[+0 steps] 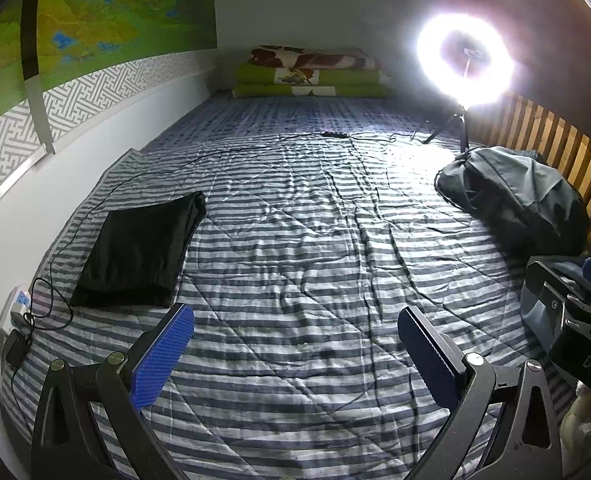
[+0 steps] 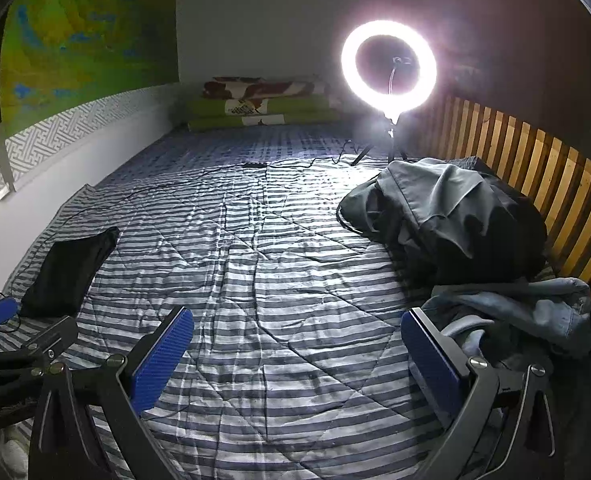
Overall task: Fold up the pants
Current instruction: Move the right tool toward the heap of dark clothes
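A folded pair of black pants (image 1: 139,252) (image 2: 69,266) lies flat on the striped quilt (image 1: 295,248) (image 2: 255,264) at the left, near the wall. A heap of crumpled dark grey pants (image 1: 515,196) (image 2: 451,220) sits at the right by the slatted rail, with blue jeans (image 2: 535,312) bunched in front of it. My left gripper (image 1: 295,316) hovers open over bare quilt, just right of the black pants. My right gripper (image 2: 297,318) is open too, its right finger beside the jeans. Neither holds anything.
A lit ring light (image 1: 465,60) (image 2: 389,66) on a small tripod stands at the far right, its cable (image 1: 215,156) running across the quilt to a power strip (image 1: 15,312) at the left edge. Folded blankets (image 1: 311,74) are stacked at the head. A wooden slatted rail (image 2: 535,168) borders the right.
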{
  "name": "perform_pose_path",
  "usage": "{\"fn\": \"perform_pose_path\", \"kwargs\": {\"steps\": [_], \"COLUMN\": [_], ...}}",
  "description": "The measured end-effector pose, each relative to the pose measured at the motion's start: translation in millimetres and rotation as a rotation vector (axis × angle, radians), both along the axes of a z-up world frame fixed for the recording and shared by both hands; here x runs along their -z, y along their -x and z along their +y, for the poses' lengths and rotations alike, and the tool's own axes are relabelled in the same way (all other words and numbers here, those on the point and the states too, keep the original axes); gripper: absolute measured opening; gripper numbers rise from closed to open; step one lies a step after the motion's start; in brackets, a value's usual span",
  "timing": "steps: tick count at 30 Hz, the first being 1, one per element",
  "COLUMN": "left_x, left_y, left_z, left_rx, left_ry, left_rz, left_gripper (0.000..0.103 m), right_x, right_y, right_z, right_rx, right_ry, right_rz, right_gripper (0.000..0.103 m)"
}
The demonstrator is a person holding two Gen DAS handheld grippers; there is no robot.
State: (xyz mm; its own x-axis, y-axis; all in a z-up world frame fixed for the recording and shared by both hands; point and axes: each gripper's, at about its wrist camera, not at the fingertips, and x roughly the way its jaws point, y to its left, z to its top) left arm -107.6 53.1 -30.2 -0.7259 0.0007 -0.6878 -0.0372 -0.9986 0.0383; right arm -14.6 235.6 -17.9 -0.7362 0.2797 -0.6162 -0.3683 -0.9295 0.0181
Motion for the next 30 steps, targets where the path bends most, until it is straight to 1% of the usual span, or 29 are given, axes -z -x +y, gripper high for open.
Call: {"fn": "perform_pose_path", "kwargs": {"steps": [5, 9, 12, 17, 20, 26, 30], "left_x": [4.0, 7.8, 10.9, 19.2, 23.2, 26.4, 27.9], "left_y": [1.5, 3.7, 3.8, 4.2, 7.2, 12.2, 16.7], "left_z": [5.8, 8.1, 12.7, 24.0, 30.3, 44.5, 53.4], "left_rx": [0.014, 0.020, 0.036, 0.060, 0.070, 0.089, 0.092], "left_ry": [0.003, -0.001, 0.003, 0.030, 0.031, 0.020, 0.020], "left_rz": [-0.006, -0.011, -0.014, -0.027, -0.037, -0.050, -0.053], "left_gripper": [0.103, 0.103, 0.103, 0.103, 0.103, 0.103, 0.103], "right_x": [3.2, 6.3, 8.9, 12.4, 15.5, 18.0, 15.7], "right_y": [0.8, 3.1, 4.2, 7.4, 10.4, 12.4, 11.2], "right_z": [2.3, 0.9, 5.0, 26.8, 41.3, 65.7, 93.7], "right_rx": [-0.012, -0.031, -0.035, -0.006, -0.002, 0.028, 0.082], "right_ry": [0.013, -0.026, -0.021, 0.015, 0.050, 0.026, 0.040], "right_rz": [0.018, 0.031, 0.025, 0.001, -0.023, -0.039, -0.031], "right_gripper": [0.102, 0.102, 0.102, 0.102, 0.102, 0.102, 0.102]}}
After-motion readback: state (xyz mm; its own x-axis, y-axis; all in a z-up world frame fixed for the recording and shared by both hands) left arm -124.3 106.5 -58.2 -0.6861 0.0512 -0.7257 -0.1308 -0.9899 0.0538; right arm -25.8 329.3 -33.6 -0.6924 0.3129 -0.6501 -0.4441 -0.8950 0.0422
